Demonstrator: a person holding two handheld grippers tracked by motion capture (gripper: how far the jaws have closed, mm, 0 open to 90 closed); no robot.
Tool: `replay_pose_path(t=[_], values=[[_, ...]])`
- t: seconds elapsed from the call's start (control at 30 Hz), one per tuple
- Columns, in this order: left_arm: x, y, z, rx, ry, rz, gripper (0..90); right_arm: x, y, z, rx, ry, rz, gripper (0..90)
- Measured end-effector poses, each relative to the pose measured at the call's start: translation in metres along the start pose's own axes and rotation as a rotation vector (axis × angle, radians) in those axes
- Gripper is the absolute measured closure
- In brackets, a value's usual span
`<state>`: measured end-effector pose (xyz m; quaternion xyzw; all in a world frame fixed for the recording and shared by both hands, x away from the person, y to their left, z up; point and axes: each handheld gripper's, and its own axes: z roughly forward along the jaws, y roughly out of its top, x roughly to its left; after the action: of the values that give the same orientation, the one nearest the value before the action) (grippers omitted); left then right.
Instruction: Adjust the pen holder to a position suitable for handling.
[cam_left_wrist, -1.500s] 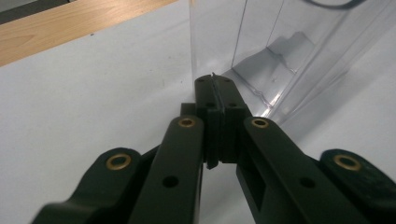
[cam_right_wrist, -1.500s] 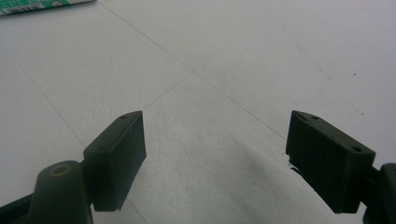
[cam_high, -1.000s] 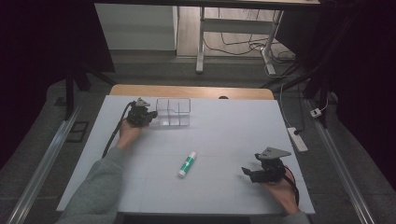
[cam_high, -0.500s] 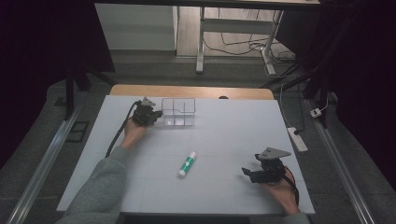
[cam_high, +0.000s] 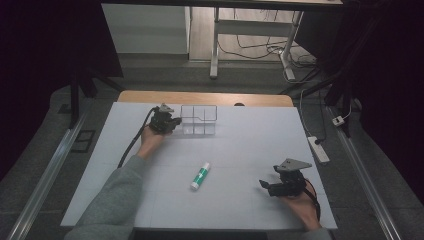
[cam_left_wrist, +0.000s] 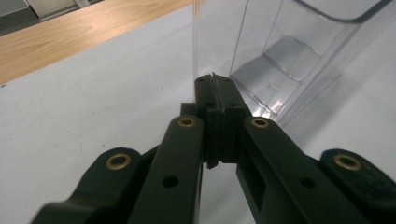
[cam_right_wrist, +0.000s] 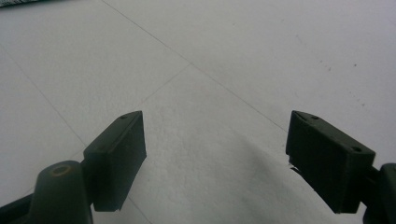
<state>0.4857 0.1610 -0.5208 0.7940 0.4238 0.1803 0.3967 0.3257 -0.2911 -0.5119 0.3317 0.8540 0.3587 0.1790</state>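
On the white table (cam_high: 240, 150), the clenched left gripper (cam_left_wrist: 218, 91) pinches a clear, compartmented plastic box (cam_high: 199, 120).

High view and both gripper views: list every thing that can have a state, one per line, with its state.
Left tongs: shut, pinching the clear organizer's thin wall.
Right tongs: open, nothing between them, low over the white table.
Clear plastic organizer: upright, compartments empty, gripped at its left side.
Glue stick: lying flat, white cap on, untouched.
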Motion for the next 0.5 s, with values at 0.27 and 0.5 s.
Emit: replay_pose_path(t=[0.27, 0.5], values=[[-0.005, 0.004, 0.009, -0.005, -0.027, -0.015, 88.9, -0.001, 0.0, 0.001, 0.005, -0.002, 0.002, 19.5], [-0.011, 0.006, 0.011, -0.006, -0.041, -0.003, 88.9, 0.0, 0.0, 0.001, 0.008, -0.003, 0.003, 19.5]])
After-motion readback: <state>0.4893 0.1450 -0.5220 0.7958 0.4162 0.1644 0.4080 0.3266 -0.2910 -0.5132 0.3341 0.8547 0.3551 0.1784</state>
